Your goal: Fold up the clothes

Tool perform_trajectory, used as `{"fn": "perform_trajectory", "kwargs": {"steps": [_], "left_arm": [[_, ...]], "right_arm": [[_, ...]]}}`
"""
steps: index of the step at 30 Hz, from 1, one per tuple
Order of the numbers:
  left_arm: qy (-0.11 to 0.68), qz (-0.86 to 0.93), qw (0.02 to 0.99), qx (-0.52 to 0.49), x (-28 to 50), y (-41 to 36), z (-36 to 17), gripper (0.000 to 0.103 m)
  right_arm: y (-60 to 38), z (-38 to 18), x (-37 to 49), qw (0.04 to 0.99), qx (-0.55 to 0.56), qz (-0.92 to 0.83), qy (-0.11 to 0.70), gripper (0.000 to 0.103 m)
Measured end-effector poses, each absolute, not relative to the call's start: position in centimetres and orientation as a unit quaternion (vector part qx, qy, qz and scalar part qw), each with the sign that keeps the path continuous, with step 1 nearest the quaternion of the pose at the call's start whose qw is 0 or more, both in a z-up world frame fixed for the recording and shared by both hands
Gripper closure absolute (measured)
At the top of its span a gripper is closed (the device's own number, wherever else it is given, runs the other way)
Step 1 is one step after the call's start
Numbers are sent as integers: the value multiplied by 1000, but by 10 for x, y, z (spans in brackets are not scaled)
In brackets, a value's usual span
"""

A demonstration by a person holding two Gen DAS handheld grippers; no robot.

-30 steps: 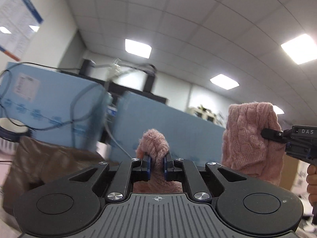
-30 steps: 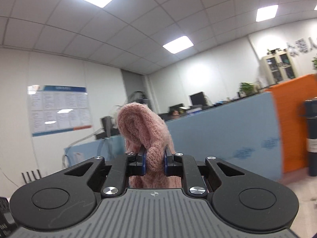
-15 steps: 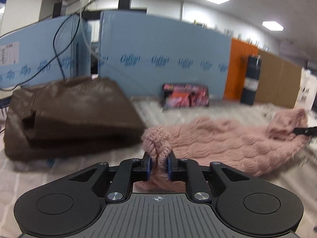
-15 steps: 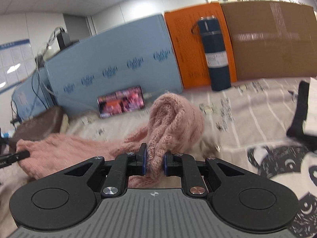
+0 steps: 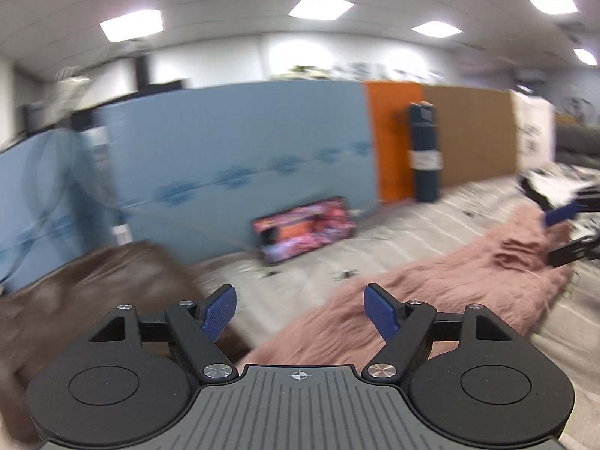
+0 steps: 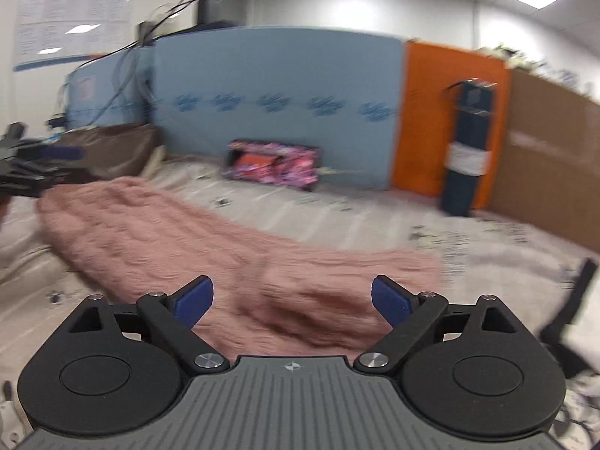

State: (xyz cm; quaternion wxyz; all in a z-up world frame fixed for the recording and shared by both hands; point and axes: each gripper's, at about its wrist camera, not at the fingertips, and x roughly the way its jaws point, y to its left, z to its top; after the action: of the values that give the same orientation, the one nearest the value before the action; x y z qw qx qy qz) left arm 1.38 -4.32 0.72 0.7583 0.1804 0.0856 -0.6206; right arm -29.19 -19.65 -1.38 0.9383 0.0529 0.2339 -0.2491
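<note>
A pink knitted sweater (image 5: 450, 285) lies spread flat across the printed bed sheet (image 5: 393, 232). It also shows in the right wrist view (image 6: 180, 240). My left gripper (image 5: 303, 311) is open and empty, just above the sweater's left end. My right gripper (image 6: 296, 300) is open and empty, just above the sweater's right end. The right gripper's blue-padded fingers (image 5: 562, 213) show open at the right edge of the left wrist view. The left gripper (image 6: 33, 168) shows at the left edge of the right wrist view.
A folded brown garment (image 5: 93, 285) lies at the left, also seen in the right wrist view (image 6: 112, 146). A phone with a bright screen (image 5: 303, 228) leans on blue panels (image 5: 243, 150). A dark blue flask (image 5: 423, 157) stands before an orange board. A black-and-white garment (image 6: 570, 322) lies at the right.
Both grippers lowered the sweater from the air onto the sheet, then opened and let go. The sweater now lies flat and both grippers have drawn back a little.
</note>
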Motion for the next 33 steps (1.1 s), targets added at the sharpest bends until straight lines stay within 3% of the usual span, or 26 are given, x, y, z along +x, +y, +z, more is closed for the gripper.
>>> {"fn": "perform_trajectory", "kwargs": {"steps": [4, 6, 7, 8, 9, 10, 11, 14, 20, 26, 27, 29, 31, 33], "left_arm": [[143, -662, 706, 209, 22, -72, -5, 26], [159, -670, 694, 210, 22, -76, -11, 28], [162, -671, 693, 208, 22, -76, -14, 33], [164, -673, 691, 206, 22, -75, -16, 49], [163, -675, 691, 203, 21, -73, -17, 57], [161, -677, 690, 200, 20, -72, -18, 71], [159, -679, 689, 197, 19, -70, -19, 79], [141, -678, 695, 191, 13, -66, -18, 85], [112, -675, 705, 186, 3, -57, -7, 85], [95, -660, 720, 192, -11, -53, -8, 85], [90, -659, 722, 193, -13, -51, -8, 85], [81, -659, 724, 188, -16, -47, -6, 86], [64, -659, 726, 183, -22, -40, -2, 86], [46, -665, 724, 179, -30, -32, 2, 88]], "right_arm": [[-214, -27, -268, 927, 84, -258, 260, 12], [-220, -31, -267, 921, 91, -272, 264, 20], [-221, -31, -269, 919, 90, -278, 263, 32], [-222, -30, -272, 918, 91, -286, 260, 49], [-225, -28, -276, 916, 94, -296, 255, 59], [-227, -27, -281, 914, 98, -306, 249, 78], [-229, -24, -287, 912, 102, -315, 241, 86], [-237, -9, -313, 911, 114, -345, 193, 87], [-258, 16, -367, 881, 113, -444, 121, 87], [-298, -14, -407, 842, 167, -487, 165, 84], [-303, -21, -412, 836, 182, -488, 174, 81], [-309, -32, -419, 824, 200, -497, 184, 63], [-305, -29, -426, 820, 206, -506, 172, 57], [-292, -19, -423, 819, 172, -522, 167, 36]]}}
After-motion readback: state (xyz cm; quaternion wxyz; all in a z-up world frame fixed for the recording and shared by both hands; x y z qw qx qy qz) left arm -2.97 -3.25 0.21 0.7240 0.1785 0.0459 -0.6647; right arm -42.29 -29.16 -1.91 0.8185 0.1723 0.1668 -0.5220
